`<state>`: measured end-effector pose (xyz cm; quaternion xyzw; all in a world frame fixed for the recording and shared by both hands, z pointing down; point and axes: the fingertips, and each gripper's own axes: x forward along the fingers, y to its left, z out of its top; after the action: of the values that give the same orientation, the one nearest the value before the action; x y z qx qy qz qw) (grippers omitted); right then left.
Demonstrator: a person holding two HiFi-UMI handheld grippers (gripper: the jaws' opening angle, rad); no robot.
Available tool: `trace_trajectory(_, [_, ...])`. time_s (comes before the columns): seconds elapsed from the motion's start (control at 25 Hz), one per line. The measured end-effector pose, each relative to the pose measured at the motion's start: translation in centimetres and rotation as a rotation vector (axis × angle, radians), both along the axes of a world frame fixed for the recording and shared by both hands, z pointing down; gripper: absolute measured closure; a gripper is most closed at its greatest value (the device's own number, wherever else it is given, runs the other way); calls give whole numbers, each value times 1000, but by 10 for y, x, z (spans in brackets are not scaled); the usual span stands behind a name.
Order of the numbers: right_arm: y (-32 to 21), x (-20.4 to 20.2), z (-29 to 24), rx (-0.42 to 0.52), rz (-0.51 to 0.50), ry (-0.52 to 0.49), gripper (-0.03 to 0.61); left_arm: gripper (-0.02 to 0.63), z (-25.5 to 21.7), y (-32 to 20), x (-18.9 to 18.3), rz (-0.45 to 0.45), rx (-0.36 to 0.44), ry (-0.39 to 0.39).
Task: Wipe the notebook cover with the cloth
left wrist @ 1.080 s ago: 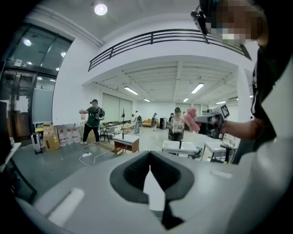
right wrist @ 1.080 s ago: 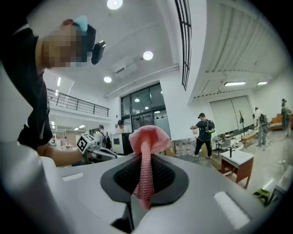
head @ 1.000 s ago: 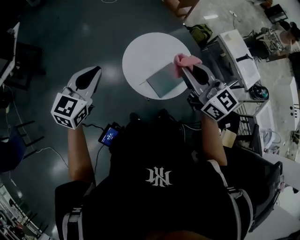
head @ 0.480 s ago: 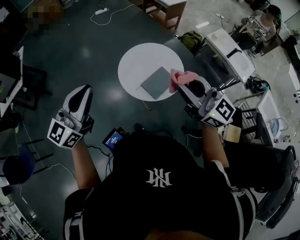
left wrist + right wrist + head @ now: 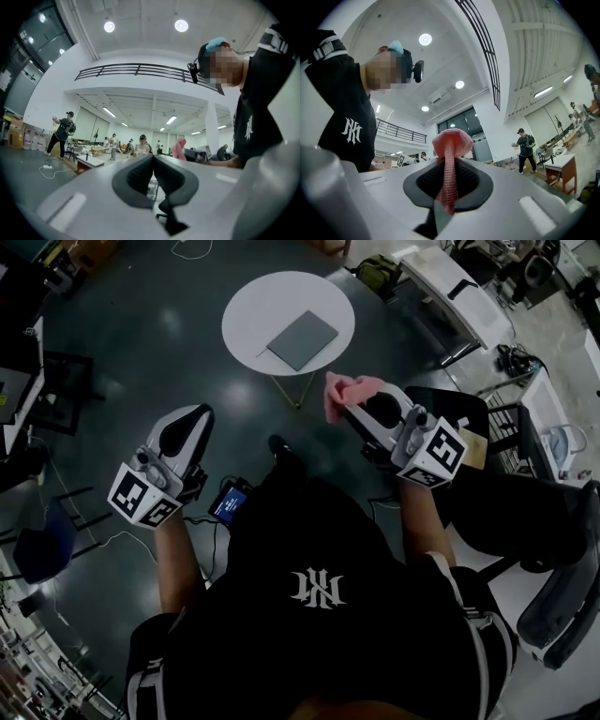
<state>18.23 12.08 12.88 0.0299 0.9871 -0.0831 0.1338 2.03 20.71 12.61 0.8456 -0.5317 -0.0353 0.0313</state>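
Note:
A grey notebook (image 5: 302, 339) lies flat on a small round white table (image 5: 253, 310) at the top of the head view. My right gripper (image 5: 349, 407) is held below and to the right of the table, away from it, shut on a pink cloth (image 5: 343, 392) that bunches out past its tip. In the right gripper view the pink cloth (image 5: 450, 159) is pinched between the jaws, and the view tilts up at the ceiling. My left gripper (image 5: 195, 418) hangs at the left over the dark floor, its jaws shut with nothing between them (image 5: 153, 172).
A long white table (image 5: 459, 301) and a dark chair (image 5: 487, 418) stand to the right of the round table. A dark desk edge (image 5: 19, 371) is at the far left. Cables and a small lit screen (image 5: 228, 502) sit by my body. Several people stand far off in the hall.
The round table and notebook have slid up and away in the head view. My right gripper, still holding the cloth, has come off the notebook and back towards my body.

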Motion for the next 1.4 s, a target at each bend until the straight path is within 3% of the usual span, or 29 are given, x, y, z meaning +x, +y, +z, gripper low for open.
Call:
trace_trajectory(0.24, [46,31,2,-20,-1,-35,546,609,3,36,54,75,-47,-32])
trace_trajectory(0.6, [96,40,-5,-9,30,-16,546,609,-15,65,76,163,-1,-68])
trace_trajectory(0.84, [151,18,-4,-3,59,42,546,609,2,111,55,193,-29,-29])
trace_trajectory(1.4, [330,-54,37,-86,21,120,546,609,62,285,12,263,-155,-10])
